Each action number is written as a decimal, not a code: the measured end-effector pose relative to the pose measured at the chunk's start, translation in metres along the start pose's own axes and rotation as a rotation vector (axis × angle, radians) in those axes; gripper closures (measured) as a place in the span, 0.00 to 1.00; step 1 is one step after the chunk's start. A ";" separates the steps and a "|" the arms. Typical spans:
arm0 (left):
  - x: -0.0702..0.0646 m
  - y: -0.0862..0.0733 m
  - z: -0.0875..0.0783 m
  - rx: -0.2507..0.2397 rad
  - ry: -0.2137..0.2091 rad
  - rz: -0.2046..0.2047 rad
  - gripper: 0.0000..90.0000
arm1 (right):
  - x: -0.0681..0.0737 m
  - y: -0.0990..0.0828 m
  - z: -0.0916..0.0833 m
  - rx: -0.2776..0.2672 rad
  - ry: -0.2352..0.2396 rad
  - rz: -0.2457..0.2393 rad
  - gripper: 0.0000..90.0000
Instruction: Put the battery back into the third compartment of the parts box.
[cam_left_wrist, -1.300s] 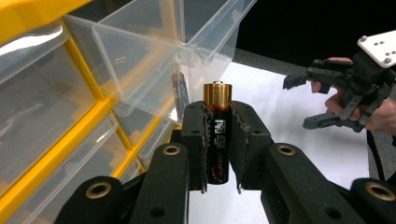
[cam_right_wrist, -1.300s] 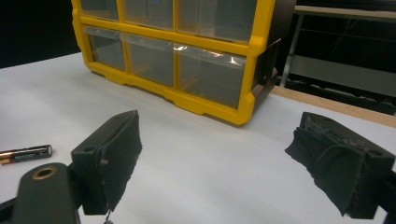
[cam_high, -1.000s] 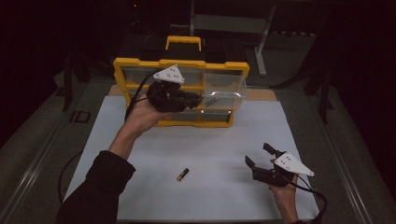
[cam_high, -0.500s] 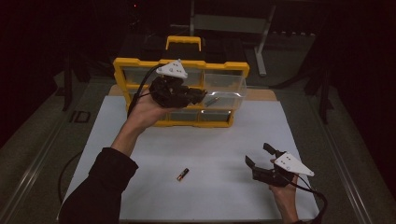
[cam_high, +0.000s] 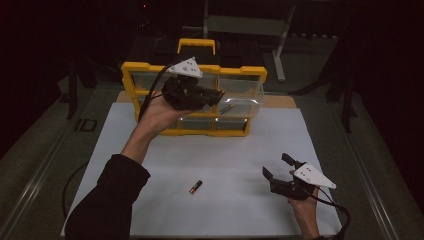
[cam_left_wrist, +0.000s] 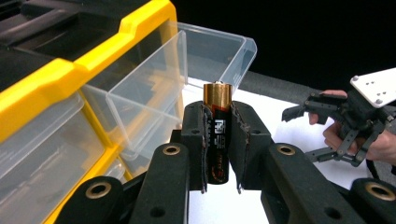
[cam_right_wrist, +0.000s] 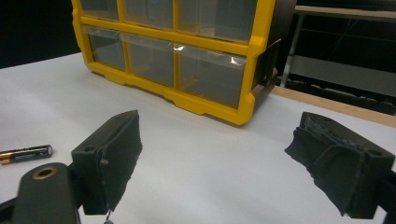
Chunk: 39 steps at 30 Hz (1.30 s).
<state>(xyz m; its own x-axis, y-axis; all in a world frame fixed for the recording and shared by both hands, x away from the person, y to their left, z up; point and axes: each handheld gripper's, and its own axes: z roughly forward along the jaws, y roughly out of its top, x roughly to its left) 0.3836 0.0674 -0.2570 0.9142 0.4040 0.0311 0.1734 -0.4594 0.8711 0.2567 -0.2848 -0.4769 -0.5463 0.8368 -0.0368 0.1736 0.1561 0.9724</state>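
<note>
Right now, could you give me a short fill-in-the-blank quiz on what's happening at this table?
1. The left gripper is shut on a ____.
2. The pulled-out clear drawer belongs to a ____ organizer.
3. The right gripper has its jaws ____.
4. A second battery lies on the ____ mat.

Missing words: battery; yellow; open; white

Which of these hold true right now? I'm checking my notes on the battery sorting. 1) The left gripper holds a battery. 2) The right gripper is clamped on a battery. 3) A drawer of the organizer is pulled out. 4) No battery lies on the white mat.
1) True: the left gripper is shut on a battery, gold end up.
2) False: the right gripper is open, with nothing between its jaws.
3) True: a clear drawer stands out from the yellow organizer.
4) False: a second battery lies on the white mat.
</note>
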 end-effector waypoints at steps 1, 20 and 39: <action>0.000 0.001 0.001 0.002 0.001 0.004 0.87 | 0.000 0.000 0.000 0.000 0.000 0.000 0.16; 0.004 0.016 0.010 -0.018 0.036 0.005 0.87 | 0.000 0.000 0.000 0.001 0.000 -0.001 0.16; 0.008 0.025 0.018 -0.018 0.082 -0.003 0.87 | 0.000 0.000 0.000 0.002 0.000 -0.002 0.16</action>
<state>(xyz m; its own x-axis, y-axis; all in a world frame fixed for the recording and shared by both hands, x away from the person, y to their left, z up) 0.4022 0.0451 -0.2441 0.8803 0.4694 0.0681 0.1687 -0.4440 0.8800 0.2572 -0.2848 -0.4769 -0.5468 0.8364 -0.0383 0.1742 0.1583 0.9719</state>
